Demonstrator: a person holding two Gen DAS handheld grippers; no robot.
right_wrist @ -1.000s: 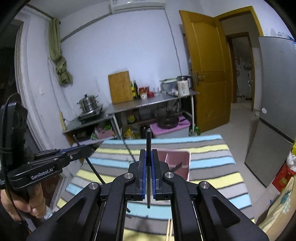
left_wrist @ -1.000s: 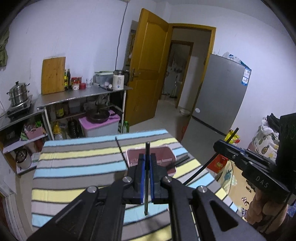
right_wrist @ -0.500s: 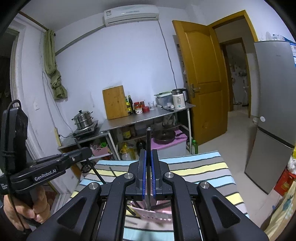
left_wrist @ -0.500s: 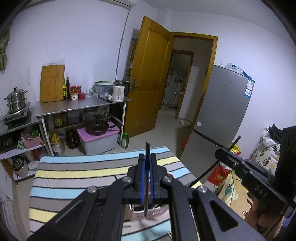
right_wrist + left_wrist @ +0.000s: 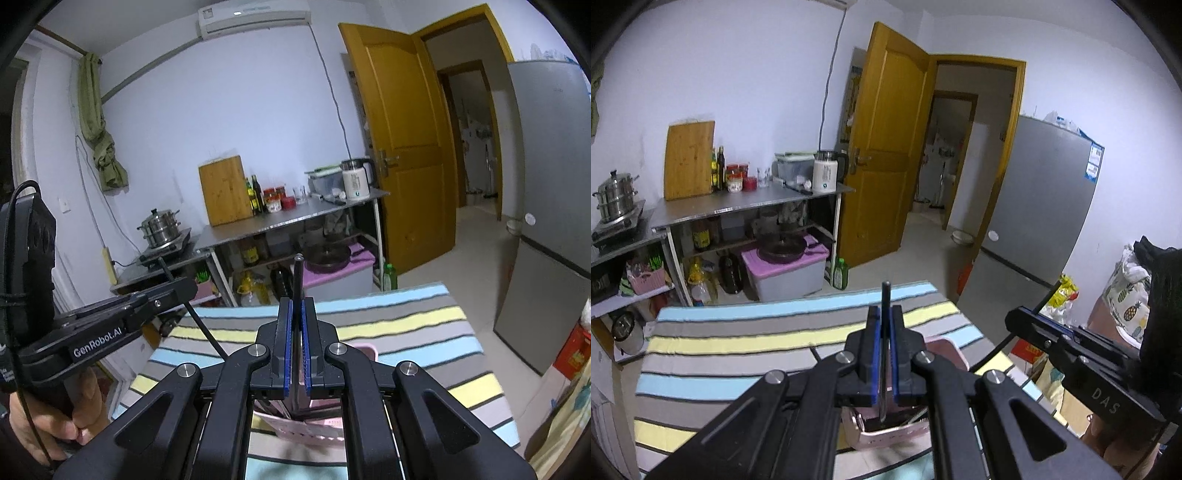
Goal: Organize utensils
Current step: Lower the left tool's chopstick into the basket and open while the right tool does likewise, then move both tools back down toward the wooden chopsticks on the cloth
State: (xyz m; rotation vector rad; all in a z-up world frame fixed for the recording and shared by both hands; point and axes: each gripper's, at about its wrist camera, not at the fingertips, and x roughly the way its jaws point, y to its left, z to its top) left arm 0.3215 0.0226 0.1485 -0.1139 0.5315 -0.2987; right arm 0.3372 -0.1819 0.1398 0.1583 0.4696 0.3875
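Note:
In the left wrist view my left gripper is shut on a thin black chopstick that stands upright between the blue pads. Its lower end hangs over a pink basket on the striped table. The right wrist view shows my right gripper shut on a second black chopstick, also upright, with the pink basket directly below. Each view catches the other gripper at its edge: the right gripper and the left gripper, each with a chopstick slanting down toward the basket.
A steel shelf with a kettle, jars, a cutting board and a pot stands beyond the table's far edge. A grey fridge and an open yellow door are to the right. A hand grips the left handle.
Both grippers have moved forward and down over the table. The pink basket, earlier ahead of the fingertips, now lies under them. Both stay shut on their chopsticks.

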